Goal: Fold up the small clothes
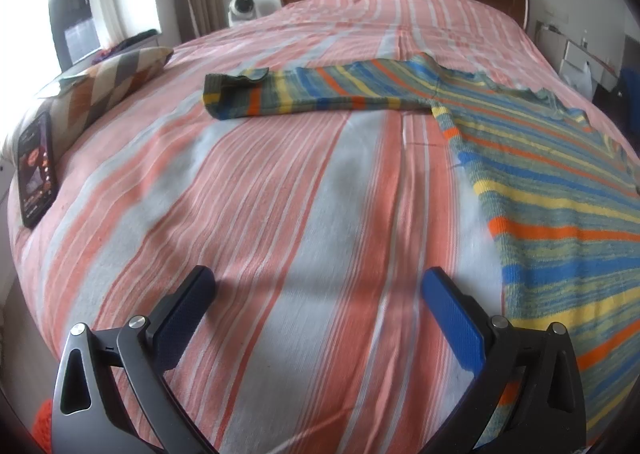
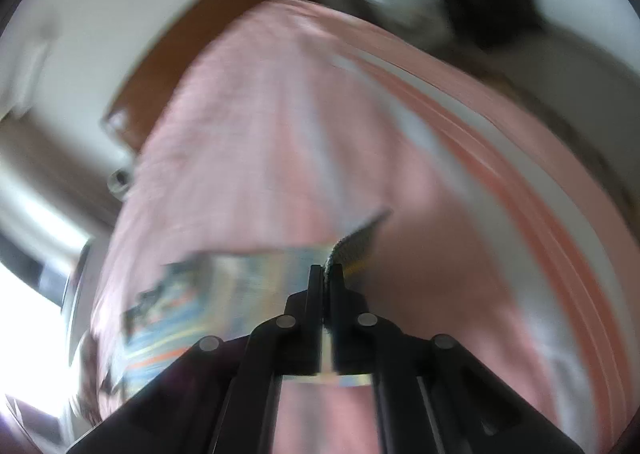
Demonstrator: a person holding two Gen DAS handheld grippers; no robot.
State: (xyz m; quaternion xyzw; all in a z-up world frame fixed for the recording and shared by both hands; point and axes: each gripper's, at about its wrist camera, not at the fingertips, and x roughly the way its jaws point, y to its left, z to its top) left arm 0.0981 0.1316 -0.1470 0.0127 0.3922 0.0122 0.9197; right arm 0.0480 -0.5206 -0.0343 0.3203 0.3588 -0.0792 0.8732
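The sweater [image 1: 540, 181] lies spread on the bed [image 1: 280, 213], its body along the right of the left-wrist view and one sleeve [image 1: 296, 93] stretched flat toward upper centre, the cuff slightly turned over. No fold looks finished, so nearly all the folding seems left. In the blurred right-wrist view the right gripper [image 2: 326, 274] is clamped on an edge of the knit at lower centre, which looks like a first fold starting. The left gripper [image 1: 318, 302] hangs over bare cover, jaws apart and empty. A phone [image 1: 36, 169] lies far left.

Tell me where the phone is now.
In the left wrist view, the phone lies at the bed's left edge, leaning on the patterned pillow.
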